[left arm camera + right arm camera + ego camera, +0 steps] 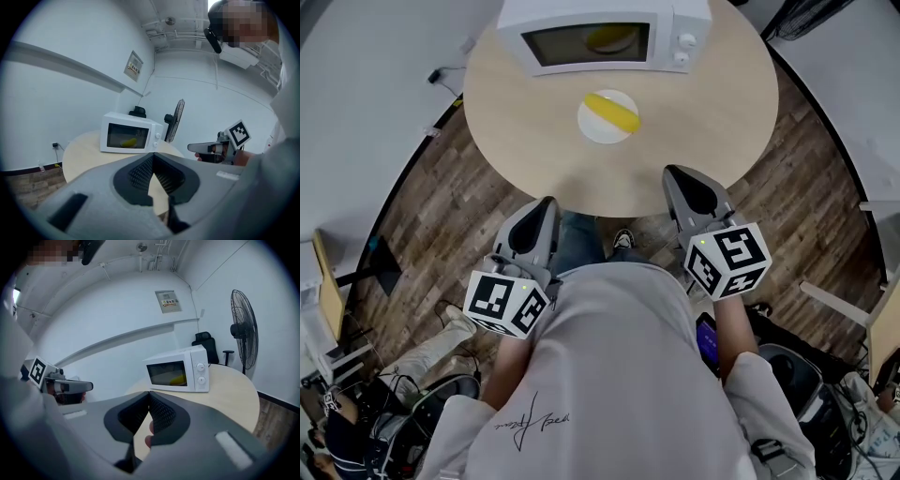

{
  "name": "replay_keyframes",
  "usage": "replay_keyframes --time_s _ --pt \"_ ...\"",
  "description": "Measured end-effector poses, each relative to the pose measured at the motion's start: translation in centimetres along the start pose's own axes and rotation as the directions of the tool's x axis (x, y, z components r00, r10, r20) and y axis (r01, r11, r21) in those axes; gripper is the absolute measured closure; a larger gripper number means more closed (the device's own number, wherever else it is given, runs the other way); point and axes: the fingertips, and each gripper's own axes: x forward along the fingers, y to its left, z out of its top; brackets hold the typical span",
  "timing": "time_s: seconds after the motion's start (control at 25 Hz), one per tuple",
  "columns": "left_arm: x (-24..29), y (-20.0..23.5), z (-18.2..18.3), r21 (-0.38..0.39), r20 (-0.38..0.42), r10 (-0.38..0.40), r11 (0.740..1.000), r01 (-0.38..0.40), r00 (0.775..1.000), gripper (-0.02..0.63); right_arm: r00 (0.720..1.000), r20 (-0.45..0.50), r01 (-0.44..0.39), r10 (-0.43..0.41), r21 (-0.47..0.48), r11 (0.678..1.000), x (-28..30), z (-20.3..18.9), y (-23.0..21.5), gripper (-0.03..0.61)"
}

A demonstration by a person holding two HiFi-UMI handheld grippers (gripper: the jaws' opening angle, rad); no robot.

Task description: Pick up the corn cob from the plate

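A yellow corn cob (pixel 614 112) lies across a small white plate (pixel 592 125) on the round pale wood table (pixel 712 131), just in front of the microwave. My left gripper (pixel 547 201) hovers at the table's near edge, left of the plate, jaws together and empty. My right gripper (pixel 673 171) reaches over the near edge to the right of the plate, also shut and empty. In the left gripper view (pixel 152 154) and the right gripper view (pixel 149 393) the shut jaws hide the plate.
A white microwave (pixel 600 37) (pixel 127 136) (pixel 180 371) stands at the table's far side, a yellow shape showing in its window. A standing fan (pixel 243 329) and a black chair (pixel 205 345) are behind the table. Wood floor surrounds it, with cables and gear near my feet.
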Motion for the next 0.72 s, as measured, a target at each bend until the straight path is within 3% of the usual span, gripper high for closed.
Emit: replay_keyframes --time_s 0.72 --pt "0.3 1.2 -0.2 -0.01 -0.023 0.014 1.0 -0.014 1.0 0.62 0.995 -0.1 -0.033 0.028 -0.042 0.999 3.7 -1.7 -1.5 0.565"
